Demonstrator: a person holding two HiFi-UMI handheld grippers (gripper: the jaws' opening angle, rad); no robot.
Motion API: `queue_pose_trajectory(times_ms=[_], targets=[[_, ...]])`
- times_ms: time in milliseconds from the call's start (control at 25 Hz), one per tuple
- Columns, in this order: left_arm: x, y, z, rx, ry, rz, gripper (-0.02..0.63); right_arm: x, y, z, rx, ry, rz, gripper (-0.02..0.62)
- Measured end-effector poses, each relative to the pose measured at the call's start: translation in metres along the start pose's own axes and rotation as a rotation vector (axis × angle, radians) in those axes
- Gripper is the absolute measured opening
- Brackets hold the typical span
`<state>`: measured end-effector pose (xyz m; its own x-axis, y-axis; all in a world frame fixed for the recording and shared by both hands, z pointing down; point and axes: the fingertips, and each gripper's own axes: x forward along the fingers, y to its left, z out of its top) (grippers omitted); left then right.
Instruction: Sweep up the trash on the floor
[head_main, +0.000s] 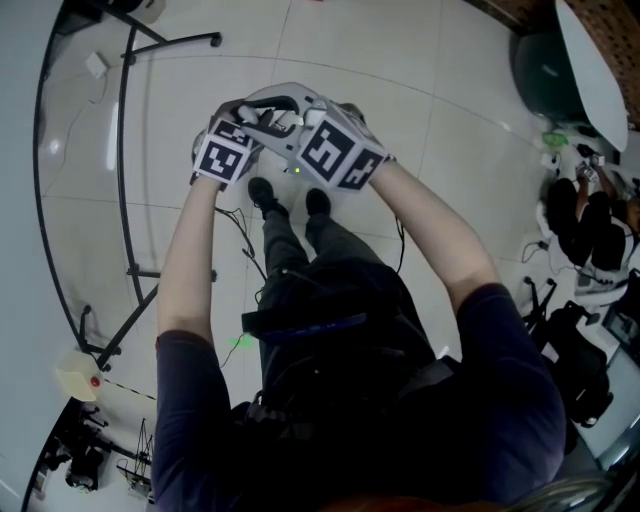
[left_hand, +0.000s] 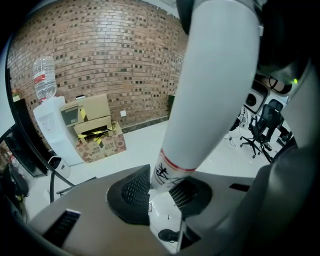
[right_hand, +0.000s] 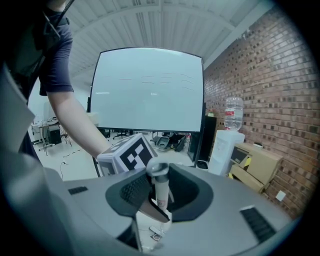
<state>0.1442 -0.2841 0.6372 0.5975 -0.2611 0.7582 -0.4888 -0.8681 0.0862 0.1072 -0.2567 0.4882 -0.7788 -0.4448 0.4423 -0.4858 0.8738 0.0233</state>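
In the head view both grippers are held close together above the pale tiled floor (head_main: 440, 130), the left gripper (head_main: 228, 148) beside the right gripper (head_main: 335, 150). My left gripper (left_hand: 162, 192) is shut on a thick white handle pole (left_hand: 210, 90) with a red band and black print, which rises up and to the right past the camera. My right gripper (right_hand: 159, 192) is shut on a thin white handle (right_hand: 160, 187) with a rounded cap on top. Small scraps of trash (right_hand: 154, 234) lie on the floor below the right jaws. The tools' lower ends are hidden.
A brick wall (left_hand: 110, 55), a water dispenser (left_hand: 50, 130) and cardboard boxes (left_hand: 95, 130) stand ahead of the left gripper. Office chairs (left_hand: 262, 127) stand to the right. A large white board (right_hand: 147, 90) faces the right gripper. A black stand frame (head_main: 125, 200) runs along the left; bags (head_main: 585, 225) sit at the right.
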Motion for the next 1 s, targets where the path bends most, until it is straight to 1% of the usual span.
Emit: queue_pose_trajectory(times_ms=[120, 360, 520, 720, 840, 920, 1000], targets=[[0.001, -0.009, 0.002, 0.003, 0.004, -0.012, 0.086, -0.007, 0.002, -0.002, 0.002, 0.004, 0.001, 0.118], [-0.002, -0.025, 0.000, -0.002, -0.003, 0.012, 0.086, -0.021, 0.016, -0.007, -0.004, 0.007, 0.023, 0.118], [-0.001, -0.033, 0.004, -0.004, -0.026, 0.000, 0.086, -0.026, 0.015, -0.008, 0.011, 0.002, 0.011, 0.118], [0.000, -0.018, 0.016, 0.000, -0.058, 0.030, 0.083, -0.021, -0.002, -0.001, 0.039, -0.020, -0.019, 0.118], [-0.006, -0.004, 0.016, -0.009, -0.069, 0.048, 0.083, -0.010, -0.007, 0.007, 0.020, -0.018, -0.025, 0.118], [-0.010, 0.004, 0.017, -0.016, -0.082, 0.043, 0.083, -0.002, -0.009, 0.014, -0.006, -0.013, -0.032, 0.118], [-0.015, 0.010, 0.020, -0.026, -0.099, 0.015, 0.083, 0.005, -0.014, 0.023, -0.026, -0.016, -0.053, 0.118]])
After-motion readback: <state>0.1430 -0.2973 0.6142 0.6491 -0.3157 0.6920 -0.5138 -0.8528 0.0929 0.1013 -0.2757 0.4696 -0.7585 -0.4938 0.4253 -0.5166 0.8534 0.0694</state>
